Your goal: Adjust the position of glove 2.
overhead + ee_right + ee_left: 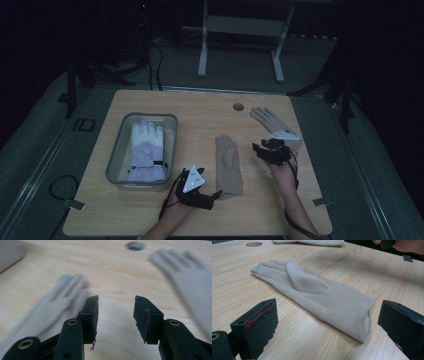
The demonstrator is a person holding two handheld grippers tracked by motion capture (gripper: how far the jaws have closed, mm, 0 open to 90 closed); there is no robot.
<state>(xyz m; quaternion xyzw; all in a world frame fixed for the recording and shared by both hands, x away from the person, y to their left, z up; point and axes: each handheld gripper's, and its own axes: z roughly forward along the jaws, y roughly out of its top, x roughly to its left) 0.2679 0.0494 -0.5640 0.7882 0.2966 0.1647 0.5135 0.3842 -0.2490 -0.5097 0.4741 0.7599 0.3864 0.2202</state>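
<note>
Lighting uneven across views; one view blurred.
High view dim, surroundings near black, table [200, 215] barely lit. Left gripper view bright and sharp, with soft shadow beside the beige glove [317, 297] ahead of the jaws. Right gripper view bright; both gloves beyond the jaws smeared by motion blur.

left gripper [216, 194] at beige glove [228, 165] cuff | right gripper [260, 149] beside second glove [267, 120]

Left hand-held gripper [216, 193]: black body, grey three-cornered plate on top, black cable trailing; jaw pads blocky, one with red scuffs. Right hand-held gripper [115, 315]: black, rounded arms with brass-coloured screw bushings, worn pad edges. Forearms bare, no sleeves.
</note>
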